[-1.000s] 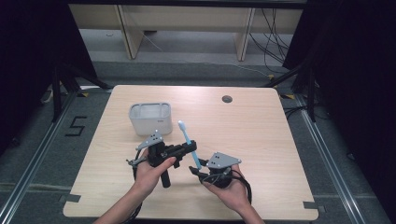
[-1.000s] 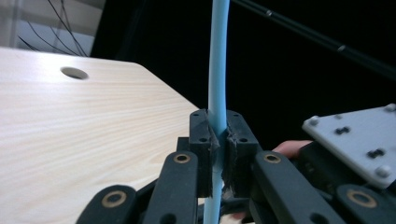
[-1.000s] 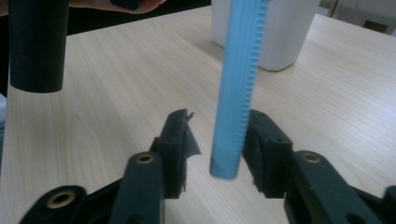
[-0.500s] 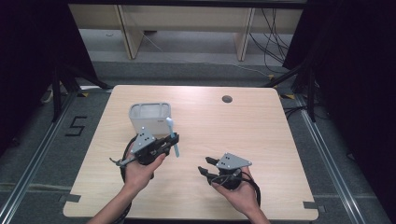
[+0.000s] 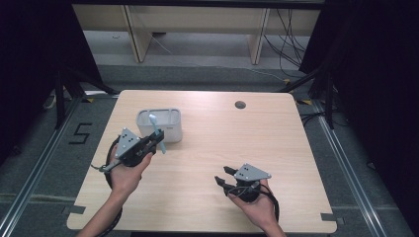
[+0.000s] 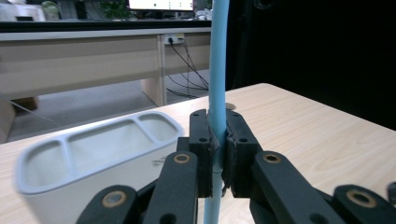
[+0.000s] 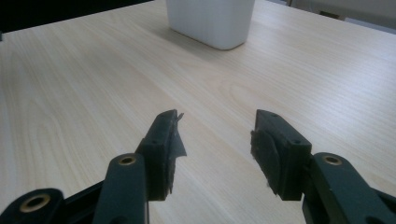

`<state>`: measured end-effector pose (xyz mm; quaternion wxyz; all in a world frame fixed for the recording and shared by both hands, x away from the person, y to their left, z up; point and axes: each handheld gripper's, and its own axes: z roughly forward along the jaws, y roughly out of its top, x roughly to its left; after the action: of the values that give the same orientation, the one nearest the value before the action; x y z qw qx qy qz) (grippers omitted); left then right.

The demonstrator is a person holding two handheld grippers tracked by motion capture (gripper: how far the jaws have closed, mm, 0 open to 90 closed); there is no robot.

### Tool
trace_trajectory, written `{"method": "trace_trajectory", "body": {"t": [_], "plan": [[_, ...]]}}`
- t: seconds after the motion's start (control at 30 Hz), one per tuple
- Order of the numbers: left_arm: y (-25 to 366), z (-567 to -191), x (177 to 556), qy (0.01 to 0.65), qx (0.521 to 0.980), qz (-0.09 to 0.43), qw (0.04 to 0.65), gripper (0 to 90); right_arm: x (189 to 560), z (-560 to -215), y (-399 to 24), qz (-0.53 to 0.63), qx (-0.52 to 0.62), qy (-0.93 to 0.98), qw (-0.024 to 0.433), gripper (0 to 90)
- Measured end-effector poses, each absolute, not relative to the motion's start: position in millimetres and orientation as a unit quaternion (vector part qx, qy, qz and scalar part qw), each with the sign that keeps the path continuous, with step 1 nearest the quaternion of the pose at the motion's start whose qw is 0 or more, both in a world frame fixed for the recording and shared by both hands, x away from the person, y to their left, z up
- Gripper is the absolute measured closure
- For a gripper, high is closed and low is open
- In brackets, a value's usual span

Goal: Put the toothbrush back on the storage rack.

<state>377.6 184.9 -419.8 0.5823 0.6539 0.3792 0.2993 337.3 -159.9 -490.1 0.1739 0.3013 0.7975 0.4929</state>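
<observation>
And the hands part! The left gripper (image 5: pixel 157 143) carries the blue toothbrush (image 5: pixel 156 129) away from the middle of the tabletop (image 5: pixel 276 148) and up to the white holder (image 5: pixel 170 129), brush head now over its rim. The right gripper (image 5: pixel 223 176) lets go, jaws just opening wide with nothing between them, and slides back toward the near right edge, well apart from the left.

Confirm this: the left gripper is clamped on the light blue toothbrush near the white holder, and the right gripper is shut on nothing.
One point is wrong. The right gripper is open, not shut; the right gripper view shows its jaws apart over bare table. The rest stands: the left gripper is clamped on the light blue toothbrush near the white holder.
</observation>
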Motion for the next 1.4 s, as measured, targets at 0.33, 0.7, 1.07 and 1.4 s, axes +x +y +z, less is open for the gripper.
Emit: {"method": "trace_trajectory", "body": {"t": [0.33, 0.7, 1.07, 1.4], "plan": [[208.8, -408.7, 385.1, 0.395, 0.638, 0.337, 0.569, 82.8, 336.9, -492.1, -165.9, 0.493, 0.312, 0.793, 0.177, 51.5], [221.8, -401.5, 396.7, 0.403, 0.630, 0.359, 0.558, 82.9, 336.7, -494.5, -167.5, 0.487, 0.317, 0.792, 0.184, 51.8], [229.8, -392.3, 413.0, 0.405, 0.619, 0.374, 0.560, 82.8, 336.2, -495.3, -168.5, 0.491, 0.323, 0.788, 0.182, 51.2], [231.7, -388.4, 424.5, 0.403, 0.614, 0.385, 0.558, 82.8, 336.4, -496.0, -169.1, 0.488, 0.325, 0.789, 0.184, 51.0]]}}
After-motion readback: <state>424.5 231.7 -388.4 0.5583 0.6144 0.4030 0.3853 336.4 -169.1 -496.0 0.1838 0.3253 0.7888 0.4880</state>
